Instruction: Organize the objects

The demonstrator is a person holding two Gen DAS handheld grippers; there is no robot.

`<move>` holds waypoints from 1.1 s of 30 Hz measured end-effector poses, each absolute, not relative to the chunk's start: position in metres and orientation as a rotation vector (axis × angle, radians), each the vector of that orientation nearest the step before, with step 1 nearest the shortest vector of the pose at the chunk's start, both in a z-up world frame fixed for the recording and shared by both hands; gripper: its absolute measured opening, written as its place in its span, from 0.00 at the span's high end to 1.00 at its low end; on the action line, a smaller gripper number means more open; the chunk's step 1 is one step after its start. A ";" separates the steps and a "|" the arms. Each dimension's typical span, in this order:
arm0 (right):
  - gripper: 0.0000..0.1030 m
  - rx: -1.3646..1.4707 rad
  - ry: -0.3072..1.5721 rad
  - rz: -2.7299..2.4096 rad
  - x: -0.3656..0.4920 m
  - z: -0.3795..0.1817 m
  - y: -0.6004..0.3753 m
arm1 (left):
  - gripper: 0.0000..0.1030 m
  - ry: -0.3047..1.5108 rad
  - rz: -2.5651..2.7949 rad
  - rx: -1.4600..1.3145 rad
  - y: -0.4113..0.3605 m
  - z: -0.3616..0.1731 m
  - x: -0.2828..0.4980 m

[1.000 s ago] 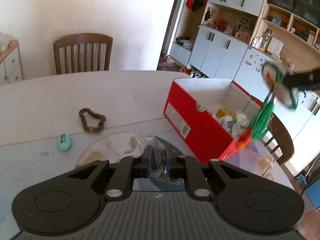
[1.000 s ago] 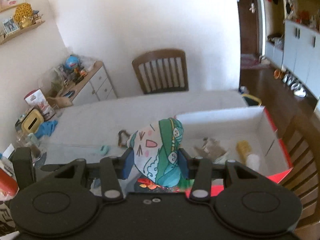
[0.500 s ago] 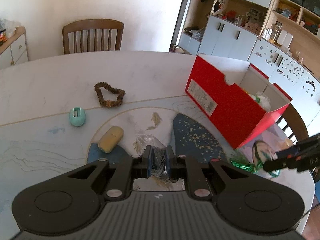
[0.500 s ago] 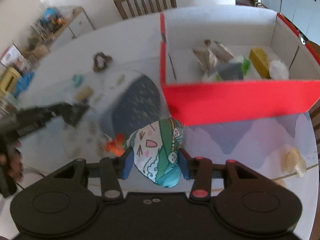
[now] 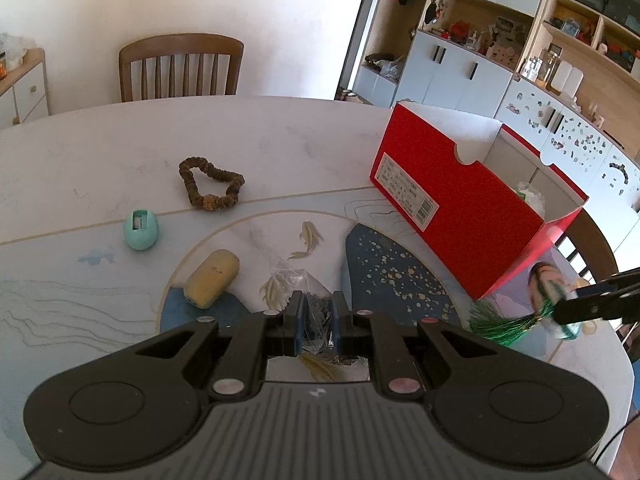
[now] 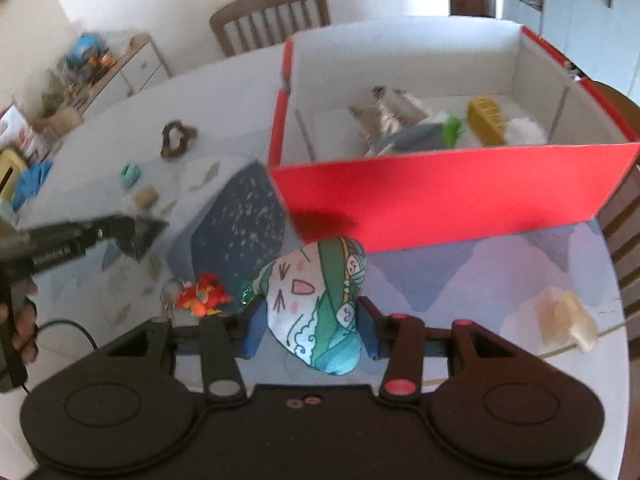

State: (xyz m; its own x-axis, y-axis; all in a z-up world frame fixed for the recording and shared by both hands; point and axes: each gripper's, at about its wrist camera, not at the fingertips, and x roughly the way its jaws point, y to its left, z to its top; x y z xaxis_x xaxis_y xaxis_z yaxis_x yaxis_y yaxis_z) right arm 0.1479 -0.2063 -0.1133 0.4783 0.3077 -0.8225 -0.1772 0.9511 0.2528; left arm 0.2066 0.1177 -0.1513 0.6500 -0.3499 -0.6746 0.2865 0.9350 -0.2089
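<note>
Your right gripper (image 6: 311, 332) is clamped on the pouch (image 6: 316, 304), a printed cloth charm at lower centre of the right wrist view, with its red ornament (image 6: 202, 294) and green tassel (image 5: 502, 322) trailing at lower left of it, apparently resting on the table (image 6: 460, 276). The box (image 6: 452, 196) stands open-topped in the upper right of that view, its near red wall just above the pouch. To stow the pouch, lift until the tassel hangs clear of that wall, carry it over the rim, and lower into the bare white floor at the box's left end, away from the items piled at its right. Release only once the trailing parts are inside. Your left gripper (image 5: 316, 320) is closed on the bag (image 5: 316, 312), a clear packet of dark bits at lower centre of the left wrist view. Keep it low and to the left so the two tools do not cross. The scrunchie (image 5: 210, 182), egg (image 5: 141, 230) and capsule (image 5: 211, 278) lie loose at centre left.
</note>
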 end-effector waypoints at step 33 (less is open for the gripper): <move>0.55 0.047 0.754 0.322 0.203 0.024 -0.274 | 0.87 0.649 -0.503 -0.077 -0.015 -0.020 0.243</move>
State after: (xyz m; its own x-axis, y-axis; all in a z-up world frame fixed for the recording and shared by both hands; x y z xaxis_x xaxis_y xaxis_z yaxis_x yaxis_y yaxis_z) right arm 0.2033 -0.2744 0.0242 0.6822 0.3034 -0.6652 -0.2699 0.9501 0.1566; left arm 0.2431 -0.0147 -0.0201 0.6817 -0.4713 -0.5596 0.4243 0.8778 -0.2223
